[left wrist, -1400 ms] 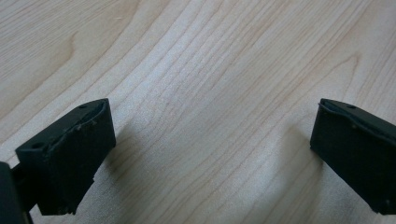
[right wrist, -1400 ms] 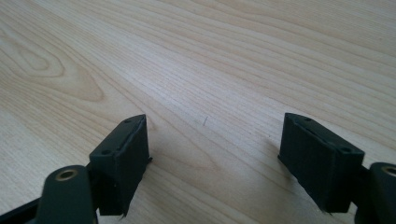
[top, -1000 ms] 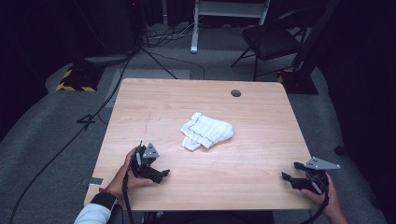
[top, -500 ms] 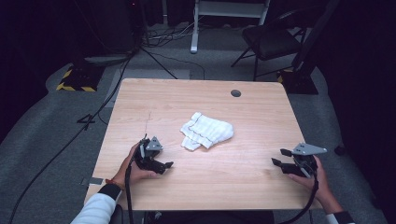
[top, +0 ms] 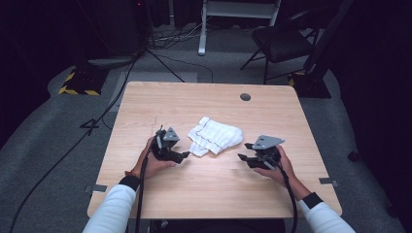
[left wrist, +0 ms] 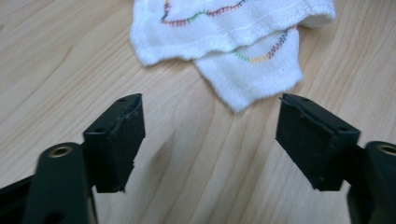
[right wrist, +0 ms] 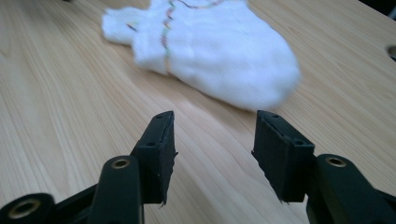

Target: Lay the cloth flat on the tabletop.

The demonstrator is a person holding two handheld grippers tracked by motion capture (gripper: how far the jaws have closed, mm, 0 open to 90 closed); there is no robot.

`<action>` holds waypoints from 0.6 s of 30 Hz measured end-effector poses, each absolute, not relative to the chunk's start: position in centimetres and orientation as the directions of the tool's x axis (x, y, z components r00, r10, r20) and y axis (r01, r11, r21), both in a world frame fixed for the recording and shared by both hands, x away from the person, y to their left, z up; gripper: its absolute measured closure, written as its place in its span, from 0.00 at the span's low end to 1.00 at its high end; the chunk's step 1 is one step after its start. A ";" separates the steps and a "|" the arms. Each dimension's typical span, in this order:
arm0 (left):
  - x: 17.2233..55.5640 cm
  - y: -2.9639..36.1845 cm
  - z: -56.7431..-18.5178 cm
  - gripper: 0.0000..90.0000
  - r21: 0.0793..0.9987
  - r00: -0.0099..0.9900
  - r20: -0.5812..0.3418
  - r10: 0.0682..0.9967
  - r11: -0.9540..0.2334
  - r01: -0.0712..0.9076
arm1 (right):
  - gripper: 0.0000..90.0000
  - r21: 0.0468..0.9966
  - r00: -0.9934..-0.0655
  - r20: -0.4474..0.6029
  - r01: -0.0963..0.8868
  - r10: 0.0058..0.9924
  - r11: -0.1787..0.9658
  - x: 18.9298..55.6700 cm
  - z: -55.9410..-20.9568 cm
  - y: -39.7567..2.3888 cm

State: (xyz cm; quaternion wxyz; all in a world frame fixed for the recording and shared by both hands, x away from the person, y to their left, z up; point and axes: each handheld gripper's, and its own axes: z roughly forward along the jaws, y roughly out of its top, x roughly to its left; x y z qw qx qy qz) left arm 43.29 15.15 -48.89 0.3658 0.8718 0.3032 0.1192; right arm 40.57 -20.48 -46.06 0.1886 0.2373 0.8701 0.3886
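A crumpled white knitted cloth (top: 215,136) with coloured stitching lies near the middle of the wooden table (top: 209,194). My left gripper (top: 182,156) sits just left of the cloth (left wrist: 233,42), pointing at its near corner; its jaws have been closing but stand open with only bare wood between them. My right gripper (top: 244,158) is just right of the cloth (right wrist: 210,51), a short gap from its rounded end. Its jaws have also been closing and remain open, with nothing between them.
A round dark grommet (top: 245,97) is set in the table near the far right edge. Beyond the table stand a black chair (top: 282,41), a white stand (top: 238,14), and cables on the grey floor (top: 63,145).
Both hands have moved in toward the cloth, the right one much farther, coming from the table's right edge. Both pairs of jaws look narrower than before.
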 end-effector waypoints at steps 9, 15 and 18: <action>44.7 12.6 -49.3 0.37 0.697 0.815 -0.033 0.578 -0.571 0.434 | 0.53 0.758 -0.854 -0.148 0.226 0.499 0.611 41.4 -47.0 -15.0; 45.3 11.9 -49.7 0.44 0.691 0.823 -0.050 0.566 -0.576 0.437 | 0.51 0.738 -0.844 -0.158 0.244 0.512 0.630 42.8 -48.3 -12.4; 45.6 11.7 -49.7 0.58 0.696 0.837 -0.058 0.544 -0.579 0.425 | 0.60 0.705 -0.826 -0.214 0.239 0.521 0.668 42.9 -49.0 -11.6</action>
